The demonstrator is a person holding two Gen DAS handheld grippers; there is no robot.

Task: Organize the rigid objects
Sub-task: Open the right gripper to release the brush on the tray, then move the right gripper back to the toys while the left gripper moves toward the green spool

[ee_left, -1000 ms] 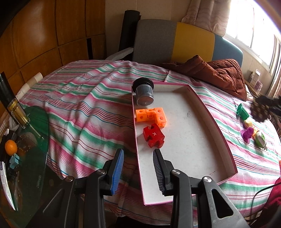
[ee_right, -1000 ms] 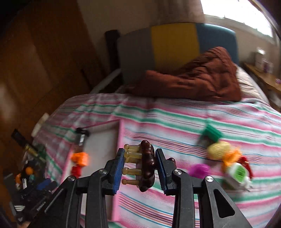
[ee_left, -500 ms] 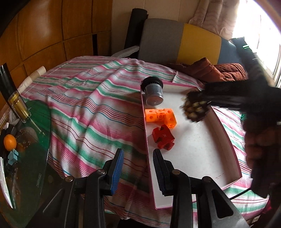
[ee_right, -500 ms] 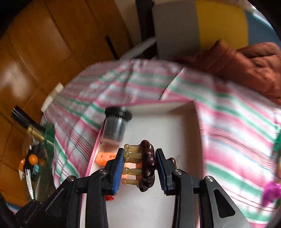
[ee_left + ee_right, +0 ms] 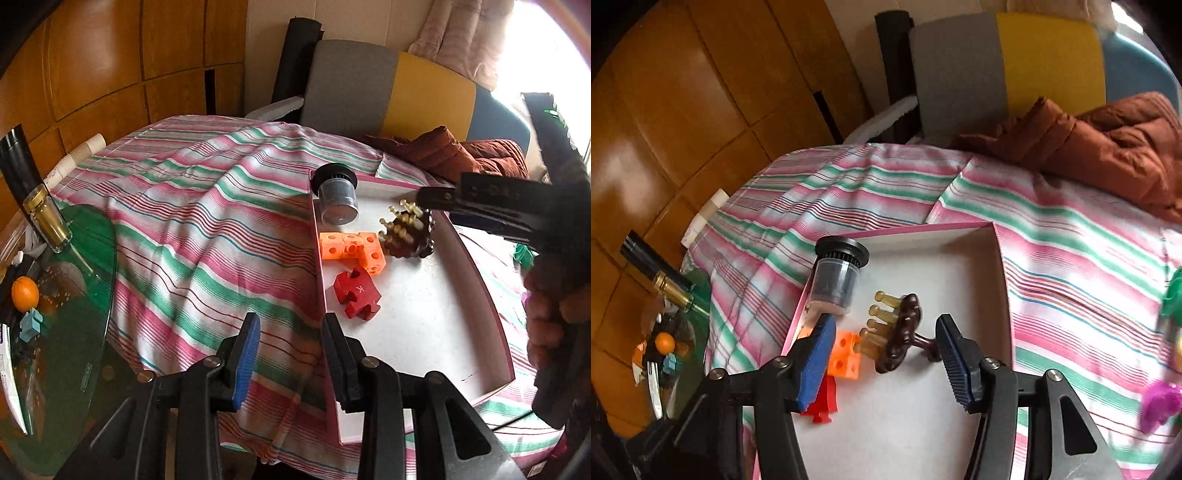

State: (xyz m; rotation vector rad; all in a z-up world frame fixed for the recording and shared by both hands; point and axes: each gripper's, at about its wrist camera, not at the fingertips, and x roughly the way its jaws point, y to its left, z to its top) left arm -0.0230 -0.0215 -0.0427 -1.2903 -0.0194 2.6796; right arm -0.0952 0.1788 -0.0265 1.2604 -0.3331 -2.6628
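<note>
I read this as the release step: the brown massager (image 5: 899, 334) with its pale pegs has been brought to the white tray (image 5: 923, 424) and is being let go there. It lies on the tray floor, tipped on its side, pegs pointing toward the capped jar (image 5: 836, 278), just beside the orange block (image 5: 846, 356) and not far from the red puzzle piece (image 5: 356, 291).

The right gripper (image 5: 886, 363) has just been opening its jaws. They now stand well apart, and the massager sits between and slightly ahead of them with a visible gap on each side, so I judge that nothing is gripped any more (from the left wrist view the upper finger hangs very near the pegs, and I cannot rule out a light brush there).

The left gripper (image 5: 290, 360) hovers over the near left edge of the tray, above the striped cloth (image 5: 207, 236). Its jaws are drawn in to their narrowest and hold nothing.

So 4 pieces are in the tray. At the right edge of the right wrist view, a green toy (image 5: 1172, 291) and a magenta toy (image 5: 1160, 400) lie out on the cloth, so I take the sorting as unfinished. The next move calls for lifting the right gripper straight back so neither finger drags the massager or knocks the jar, then swinging right toward those loose toys with jaws wide.
</note>
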